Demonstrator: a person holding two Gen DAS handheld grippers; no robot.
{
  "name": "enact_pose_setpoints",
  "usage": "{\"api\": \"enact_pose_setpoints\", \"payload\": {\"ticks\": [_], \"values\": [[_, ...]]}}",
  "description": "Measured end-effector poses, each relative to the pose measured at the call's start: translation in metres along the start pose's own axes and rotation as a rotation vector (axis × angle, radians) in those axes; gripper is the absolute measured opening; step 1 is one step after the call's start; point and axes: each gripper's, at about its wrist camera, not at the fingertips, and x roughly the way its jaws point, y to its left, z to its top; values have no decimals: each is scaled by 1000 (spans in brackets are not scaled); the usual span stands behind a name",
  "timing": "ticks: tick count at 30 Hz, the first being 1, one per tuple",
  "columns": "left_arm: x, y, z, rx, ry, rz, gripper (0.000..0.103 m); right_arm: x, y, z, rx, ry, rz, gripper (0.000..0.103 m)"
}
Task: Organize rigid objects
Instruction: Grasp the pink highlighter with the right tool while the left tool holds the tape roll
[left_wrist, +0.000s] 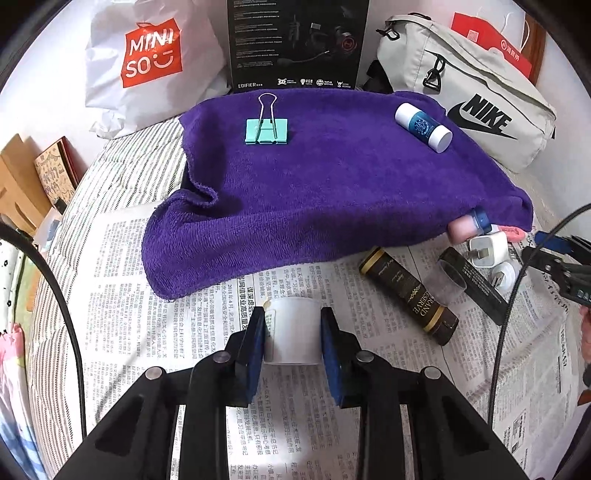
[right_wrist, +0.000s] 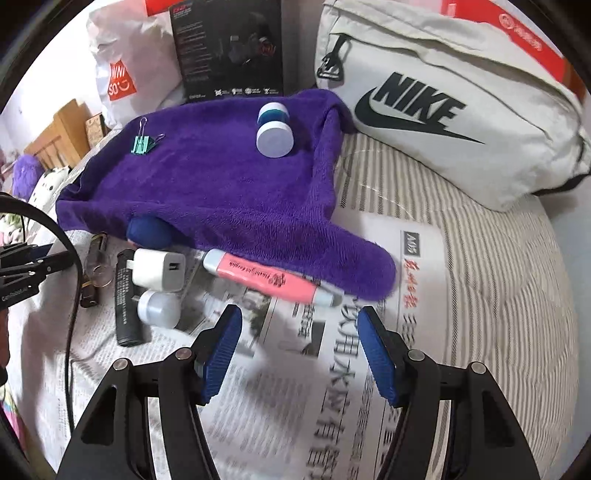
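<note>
My left gripper is shut on a small white pot, its blue pads pressing both sides, over the newspaper. Beyond it a purple towel carries a teal binder clip and a white-and-blue bottle. My right gripper stands open with nothing between its fingers, just short of a pink highlighter at the towel's edge. Left of the highlighter lie a white charger, a round white plug and a black tube. A dark brown tube lies nearby.
A grey Nike bag, a black Edifier box and a white Miniso bag stand behind the towel. Striped bedding surrounds the newspaper. A black cable loops on the left. A pink-and-blue bottle sticks out from under the towel.
</note>
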Motion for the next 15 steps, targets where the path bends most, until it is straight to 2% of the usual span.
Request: {"api": "enact_pose_setpoints", "payload": {"ticks": [5,8,10,12,15], "values": [[-3,7,-5,-36,-17,-21,28,15,0,8,-50,19,-11,66],[-4,8,-7,-37,-22,-22,28,16,3,9,-66,1,-1,66],[-4,8,-7,-35,-22,-20,28,16,7,9,-76,-4,10,61],[-4,8,-7,-34,-23,-20,28,13,14,6,-107,-6,35,45],[-5,9,-7,-41,-26,-30,28,8,24,2,-148,13,74,38]]}}
